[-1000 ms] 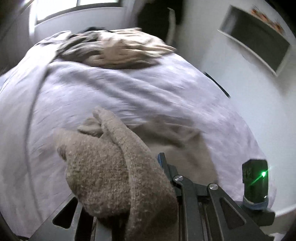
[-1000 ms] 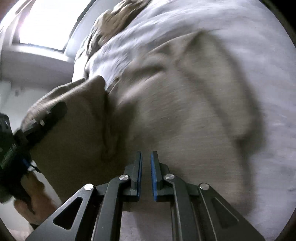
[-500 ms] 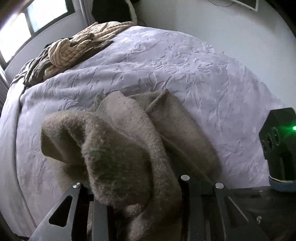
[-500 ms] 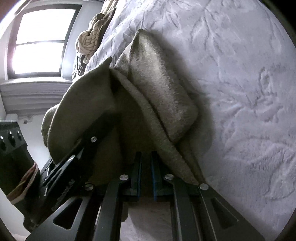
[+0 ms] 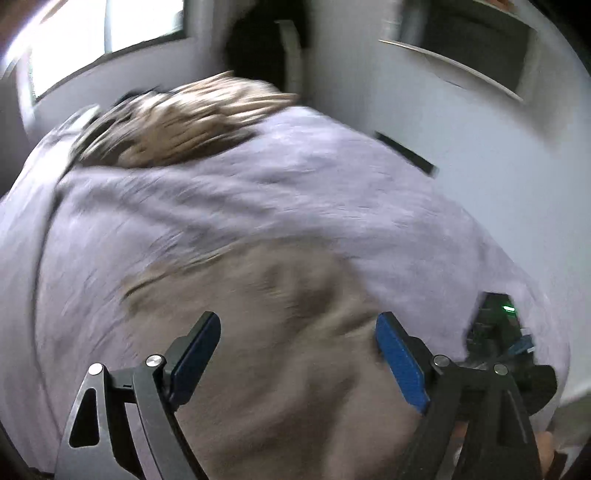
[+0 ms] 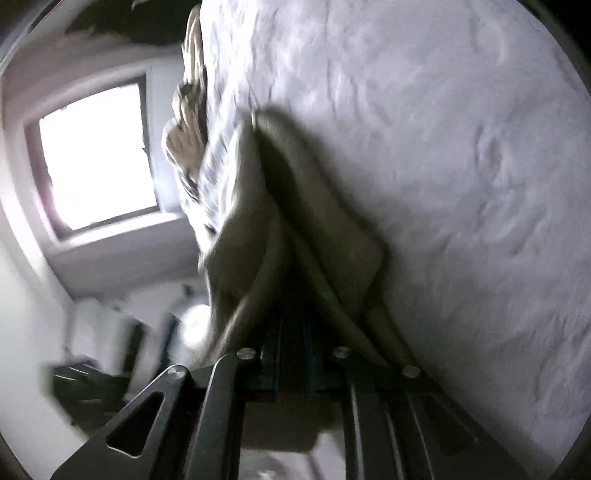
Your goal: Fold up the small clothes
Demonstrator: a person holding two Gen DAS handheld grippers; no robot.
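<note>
A tan fuzzy cloth (image 5: 295, 332) lies bunched on the lilac bedspread (image 5: 258, 199), blurred by motion. My left gripper (image 5: 297, 343) hovers over it with its jaws opening wide; the blue pads stand far apart and do not touch the cloth below. In the right wrist view the same cloth (image 6: 314, 221) rises in folds from the bedspread (image 6: 461, 166) and narrows into my right gripper (image 6: 295, 332). Those jaws are opening a little, with the cloth's edge still between the pads. The right gripper's body (image 5: 498, 332), with a green light, shows at the lower right of the left wrist view.
A heap of beige and dark clothes (image 5: 192, 122) lies at the bed's far end, below a bright window (image 5: 110, 33). A white wall with a recessed shelf (image 5: 472, 48) runs along the bed's right side. The window (image 6: 96, 158) also appears in the right wrist view.
The left gripper let go of the cloth and its jaws spread wide; the cloth dropped onto the bed. The right gripper rolled, sank toward the bed, and its pads parted slightly.
</note>
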